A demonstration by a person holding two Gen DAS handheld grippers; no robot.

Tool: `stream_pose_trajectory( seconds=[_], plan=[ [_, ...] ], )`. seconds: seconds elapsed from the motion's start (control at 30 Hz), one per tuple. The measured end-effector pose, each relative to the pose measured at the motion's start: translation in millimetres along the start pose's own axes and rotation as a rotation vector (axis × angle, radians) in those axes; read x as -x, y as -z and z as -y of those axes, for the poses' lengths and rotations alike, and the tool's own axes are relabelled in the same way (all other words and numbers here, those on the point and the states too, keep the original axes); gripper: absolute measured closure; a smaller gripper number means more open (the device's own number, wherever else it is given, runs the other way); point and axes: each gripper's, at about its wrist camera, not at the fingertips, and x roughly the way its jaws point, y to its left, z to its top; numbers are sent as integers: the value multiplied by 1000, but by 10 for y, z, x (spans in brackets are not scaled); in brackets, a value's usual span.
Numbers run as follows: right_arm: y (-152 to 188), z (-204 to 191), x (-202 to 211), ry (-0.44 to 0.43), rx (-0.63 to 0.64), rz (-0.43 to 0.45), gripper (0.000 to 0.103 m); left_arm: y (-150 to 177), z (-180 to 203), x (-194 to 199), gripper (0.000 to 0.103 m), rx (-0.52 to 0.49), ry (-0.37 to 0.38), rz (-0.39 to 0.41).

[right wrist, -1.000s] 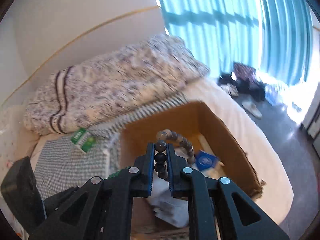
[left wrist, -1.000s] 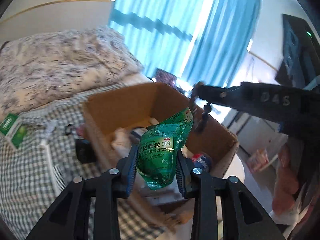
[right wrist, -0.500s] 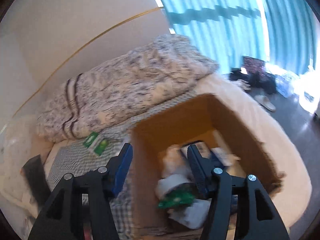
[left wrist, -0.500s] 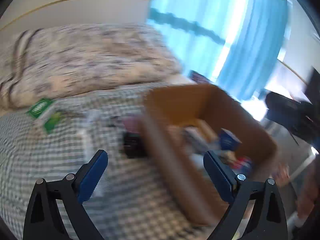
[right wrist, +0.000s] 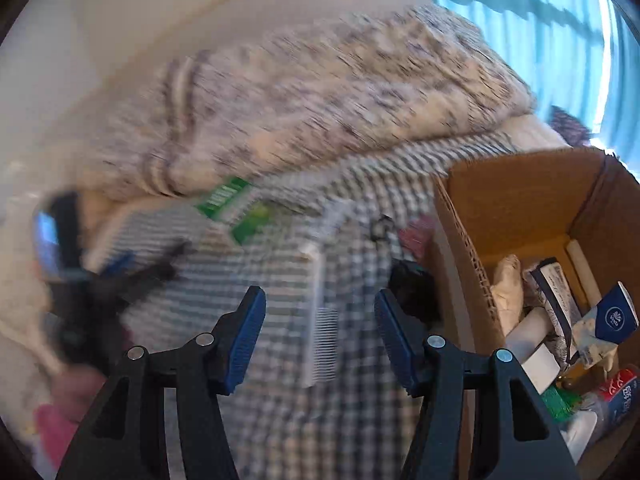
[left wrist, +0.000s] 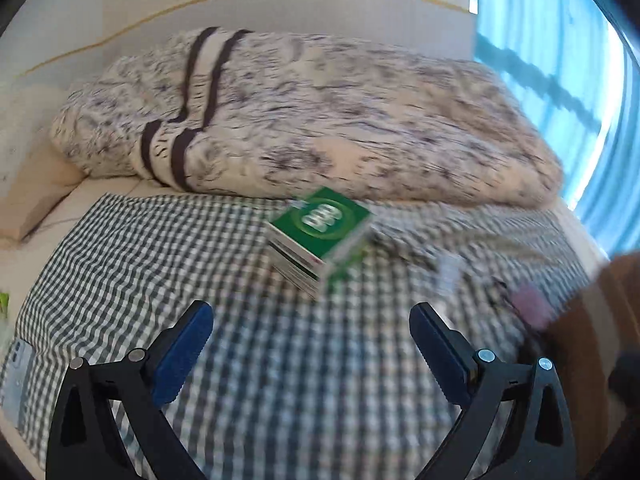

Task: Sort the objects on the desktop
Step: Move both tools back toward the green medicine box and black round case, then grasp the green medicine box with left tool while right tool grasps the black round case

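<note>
A green box (left wrist: 320,236) lies on the checked cloth (left wrist: 160,248), a little ahead of my open, empty left gripper (left wrist: 310,344). In the right wrist view my right gripper (right wrist: 320,320) is open and empty over a white comb (right wrist: 320,336) lying on the checked cloth (right wrist: 280,420). The green box (right wrist: 232,208) shows blurred further back. A black object (right wrist: 412,292) and a pink thing (right wrist: 416,232) sit beside the cardboard box (right wrist: 520,200), which holds several items, including a blue-and-white carton (right wrist: 612,316) and a green packet (right wrist: 560,402).
A thick patterned duvet (left wrist: 320,112) is heaped along the back of the bed. The other gripper (right wrist: 76,280) and a hand appear blurred at the left of the right wrist view. Blue curtains (right wrist: 540,20) hang at the right. A phone-like object (left wrist: 18,376) lies at the left edge.
Both grippers opened: the left dropped the green packet and the right the bead bracelet over the box. Both then swung left, away from the box, toward the checked cloth.
</note>
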Motion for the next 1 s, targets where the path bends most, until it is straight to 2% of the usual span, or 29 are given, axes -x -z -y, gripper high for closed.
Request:
stream_pose_trajectory(
  seconds=[0.13,0.27,0.37,0.43,0.5,0.6,0.77,0.9,1.0],
  plan=[
    [19,67,-361,93,6,-50,48,-60,-107,-416,2,45,19,3],
    [-16,-5,-727,227,47,-67,50,-5,-132,-608,2,54,60,38],
    [-70,-85,-949,338,89,-50,50,-58,-28,-767,2,-18,113,15],
    [-118,-152,-1047,416,137,-31,50,-71,44,-777,2,-76,95,60],
    [-127,-188,-1119,458,166,-33,48,-93,88,-795,2,-104,99,88],
    [-90,-206,-1122,487,203,-31,46,-127,93,-885,2,-114,130,67],
    [-39,-180,-1008,464,210,-33,49,-149,-17,-1029,2,-103,86,73],
    [17,-224,-1024,478,241,-43,47,-151,-147,-1150,0,-65,148,79],
    [33,-212,-1026,472,229,-63,47,-84,-157,-1346,0,-72,197,24]
  ],
)
